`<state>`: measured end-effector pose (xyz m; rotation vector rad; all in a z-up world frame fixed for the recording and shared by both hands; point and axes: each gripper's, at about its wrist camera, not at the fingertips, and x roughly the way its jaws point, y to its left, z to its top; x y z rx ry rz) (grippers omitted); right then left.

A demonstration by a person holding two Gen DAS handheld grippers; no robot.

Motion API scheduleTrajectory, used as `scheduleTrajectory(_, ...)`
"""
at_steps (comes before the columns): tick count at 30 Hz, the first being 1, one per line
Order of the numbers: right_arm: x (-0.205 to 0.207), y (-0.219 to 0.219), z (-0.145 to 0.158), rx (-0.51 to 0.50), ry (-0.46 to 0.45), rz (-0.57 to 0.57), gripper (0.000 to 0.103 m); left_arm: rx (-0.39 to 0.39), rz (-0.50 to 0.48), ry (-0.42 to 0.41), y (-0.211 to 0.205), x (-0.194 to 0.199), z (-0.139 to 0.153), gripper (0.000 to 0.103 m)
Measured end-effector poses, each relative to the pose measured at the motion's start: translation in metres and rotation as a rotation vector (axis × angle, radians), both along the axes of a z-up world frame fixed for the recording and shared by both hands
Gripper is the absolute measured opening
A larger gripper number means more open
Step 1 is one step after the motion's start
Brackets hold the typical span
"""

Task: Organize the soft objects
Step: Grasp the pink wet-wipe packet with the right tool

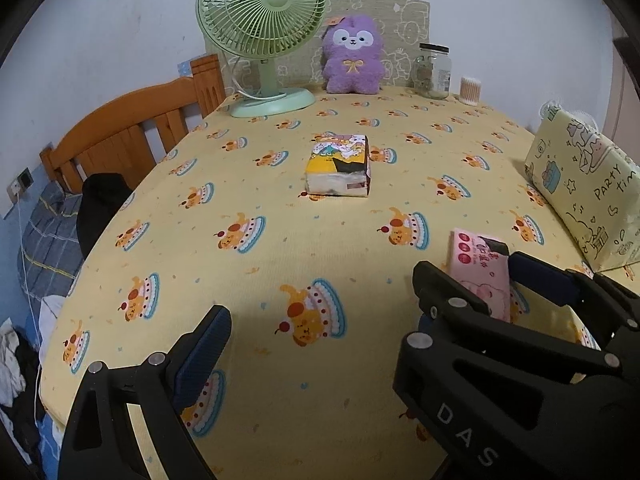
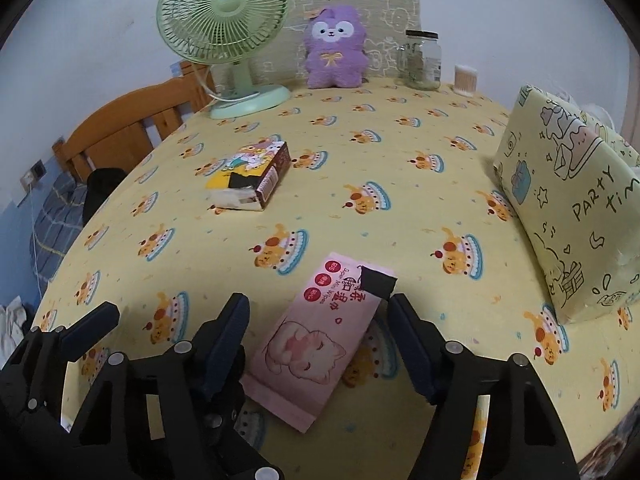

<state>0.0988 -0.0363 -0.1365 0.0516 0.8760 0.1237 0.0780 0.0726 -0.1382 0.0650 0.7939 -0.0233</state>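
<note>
Table under a yellow cake-print cloth [image 2: 400, 152]. Pink wipes pack [image 2: 316, 344] lies flat near the front edge, between the spread jaws of the right gripper [image 2: 320, 344]; pads stand clear of both its sides, nothing gripped. Left gripper [image 2: 168, 320] sits just left of it over bare cloth, jaws open and empty. Yellow tissue pack [image 1: 338, 166] lies mid-table, well apart. Purple plush [image 1: 352, 56] sits upright at the back between green fan [image 1: 262, 36] and glass jar [image 1: 434, 70]. Yellow pillow [image 2: 572, 200] at the right edge.
</note>
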Motion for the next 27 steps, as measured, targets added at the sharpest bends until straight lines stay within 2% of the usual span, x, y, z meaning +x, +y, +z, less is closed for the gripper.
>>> scheduleTrajectory(6,-0.007,-0.001,0.0,-0.01,0.0,-0.007,0.072,0.015,-0.027,-0.01,-0.003,-0.008,0.001,0.097)
scheduleTrajectory(9,-0.01,0.0,0.001,-0.018,0.001,-0.001,0.061,-0.013,-0.067,-0.001,-0.002,-0.009,0.0,0.097)
scheduleTrajectory(11,-0.009,0.002,0.001,-0.026,-0.005,0.014,0.046,-0.002,-0.066,0.001,-0.002,-0.007,0.0,0.098)
scheduleTrajectory(14,-0.004,0.003,0.0,-0.031,-0.008,0.021,0.044,0.045,-0.054,-0.017,-0.004,-0.006,0.001,0.098)
scheduleTrajectory(27,0.015,-0.008,0.005,-0.038,-0.017,0.002,0.043,0.056,-0.067,-0.033,-0.014,0.017,0.009,0.097)
